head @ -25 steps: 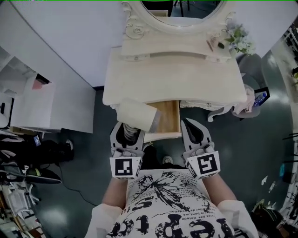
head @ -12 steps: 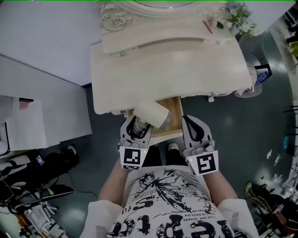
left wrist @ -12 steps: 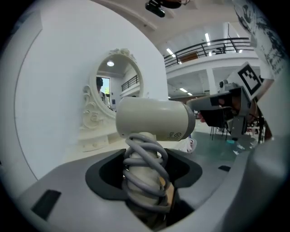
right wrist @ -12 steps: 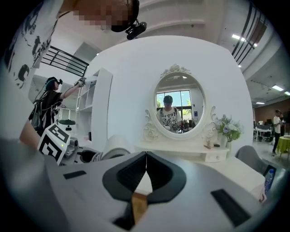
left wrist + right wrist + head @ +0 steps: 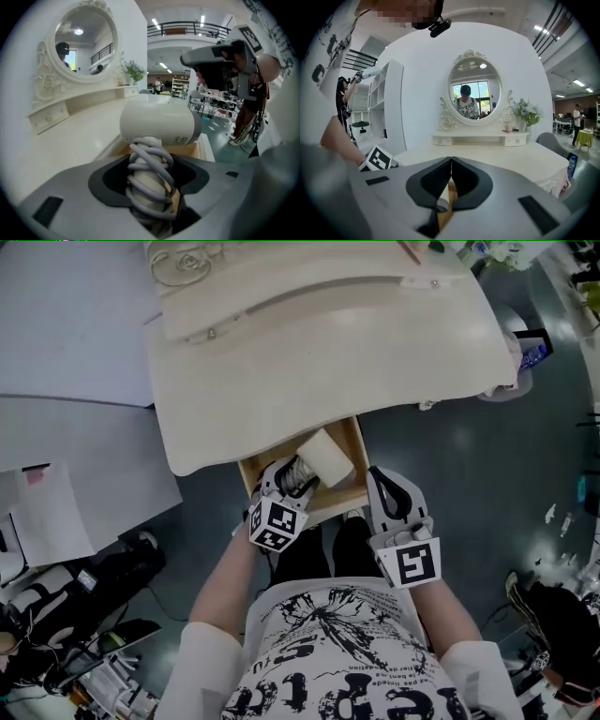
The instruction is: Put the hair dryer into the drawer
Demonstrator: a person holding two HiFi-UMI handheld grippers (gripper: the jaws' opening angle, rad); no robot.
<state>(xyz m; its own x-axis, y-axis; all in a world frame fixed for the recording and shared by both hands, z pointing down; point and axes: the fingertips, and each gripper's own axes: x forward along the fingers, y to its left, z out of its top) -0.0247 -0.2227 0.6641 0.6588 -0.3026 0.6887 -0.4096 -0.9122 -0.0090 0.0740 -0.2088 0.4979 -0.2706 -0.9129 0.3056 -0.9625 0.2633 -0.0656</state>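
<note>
The white hair dryer (image 5: 325,457) hangs nose-out over the open wooden drawer (image 5: 360,463) under the dressing table's front edge. My left gripper (image 5: 292,478) is shut on its handle, which has the grey cord coiled round it (image 5: 149,174); the barrel (image 5: 159,123) juts out past the jaws, above the drawer's wooden wall (image 5: 194,151). The left gripper (image 5: 151,182) tilts downward. My right gripper (image 5: 382,478) stays shut with nothing in it, just right of the drawer's front corner, and it shows as a grey shape (image 5: 212,57) in the left gripper view. Its jaws (image 5: 450,169) meet edge to edge.
The cream dressing table (image 5: 319,343) fills the top of the head view, with its oval mirror (image 5: 474,91) and small shelf drawers behind. A white cabinet (image 5: 75,456) stands to the left, dark gear lies on the floor (image 5: 84,587), and a chair (image 5: 551,140) stands at the right.
The left gripper has dropped and tipped downward, bringing the hair dryer from in front of the table edge down over the drawer. The right gripper has sunk a little beside it.
</note>
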